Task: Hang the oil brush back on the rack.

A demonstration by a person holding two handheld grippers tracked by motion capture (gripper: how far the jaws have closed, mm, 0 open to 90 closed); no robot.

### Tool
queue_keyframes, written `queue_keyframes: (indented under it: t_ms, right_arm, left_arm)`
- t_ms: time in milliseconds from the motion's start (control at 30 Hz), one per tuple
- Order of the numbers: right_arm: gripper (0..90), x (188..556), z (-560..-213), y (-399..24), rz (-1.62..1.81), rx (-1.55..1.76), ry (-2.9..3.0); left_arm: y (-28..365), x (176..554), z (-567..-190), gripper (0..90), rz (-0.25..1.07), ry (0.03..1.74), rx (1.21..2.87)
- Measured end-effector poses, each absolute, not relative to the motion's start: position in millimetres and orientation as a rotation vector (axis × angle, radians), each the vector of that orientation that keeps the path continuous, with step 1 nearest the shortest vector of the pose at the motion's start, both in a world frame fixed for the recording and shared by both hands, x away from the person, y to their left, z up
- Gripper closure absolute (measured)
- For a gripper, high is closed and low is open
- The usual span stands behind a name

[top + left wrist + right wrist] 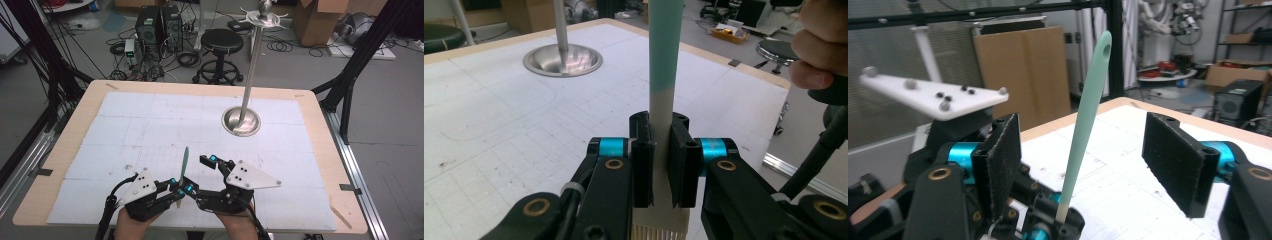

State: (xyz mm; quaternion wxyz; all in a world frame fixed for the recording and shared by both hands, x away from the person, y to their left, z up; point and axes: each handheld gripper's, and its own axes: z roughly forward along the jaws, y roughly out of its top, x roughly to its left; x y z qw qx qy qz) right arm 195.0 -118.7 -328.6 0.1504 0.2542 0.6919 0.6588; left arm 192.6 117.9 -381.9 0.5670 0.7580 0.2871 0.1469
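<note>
We see the left claw clamped on the pale base of the brush, its teal handle standing near upright off the counter with a slight lean away from us. In the left claw view both pads press the base flat, bristles just below the jaws.

Right claw sits just beside it, to the right, jaws apart and nothing touched. In the right claw view the handle rises between the two open pads, nearer the left-hand one, with a clear gap either side. So the brush's long axis runs up through the right claw's mouth, crossing the closing line (good for a pinch higher up the handle).

Our read: a handover or regrip is in hand, and the right claw is the only free one and already nearest. It needs to centre a touch toward the handle before closing, else the one pad hits first and tips the brush in the left grip.

The stand is well apart, farther up the counter and to the right.

Counts: one brush, two claws, one stand with a round metal base, one counter.
</note>
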Motion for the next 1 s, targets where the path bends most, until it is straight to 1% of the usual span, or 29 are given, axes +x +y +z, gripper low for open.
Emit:
queue_keyframes:
  t_ms: [67, 167, 267, 433, 500, 767, 933, 1000]
  right_arm:
    - [33.1, 195.2, -329.2, -114.8, 1.875, 0.743, 1.984]
    - [38.4, 195.5, -330.9, -110.3, 1.859, 0.793, 1.974]
    - [45.9, 197.7, -332.3, -108.1, 1.879, 0.805, 1.988]
    - [52.5, 199.9, -334.1, -103.5, 1.861, 0.853, 1.988]
    - [57.0, 200.5, -335.5, -101.3, 1.858, 0.872, 2.003]
    - [65.6, 201.5, -338.6, -92.1, 1.809, 0.894, 1.998]
    - [76.9, 201.1, -338.5, -91.5, 1.825, 0.896, 1.982]
    - [79.1, 200.2, -337.9, -92.3, 1.829, 0.898, 1.976]
  left_arm:
    - [116.1, 191.6, -382.4, 81.4, 0.367, 0.683, 1.783]
    - [114.9, 190.6, -382.6, 81.4, 0.390, 0.701, 1.779]
    - [115.0, 190.5, -382.4, 81.4, 0.397, 0.711, 1.777]
    - [115.3, 190.3, -381.7, 81.4, 0.409, 0.729, 1.768]
    - [114.9, 190.3, -382.0, 81.4, 0.416, 0.735, 1.768]
    - [113.6, 188.9, -381.5, 81.4, 0.438, 0.735, 1.771]
    - [111.5, 187.7, -381.9, 81.3, 0.442, 0.731, 1.770]
    - [111.8, 187.8, -381.6, 81.1, 0.433, 0.726, 1.768]
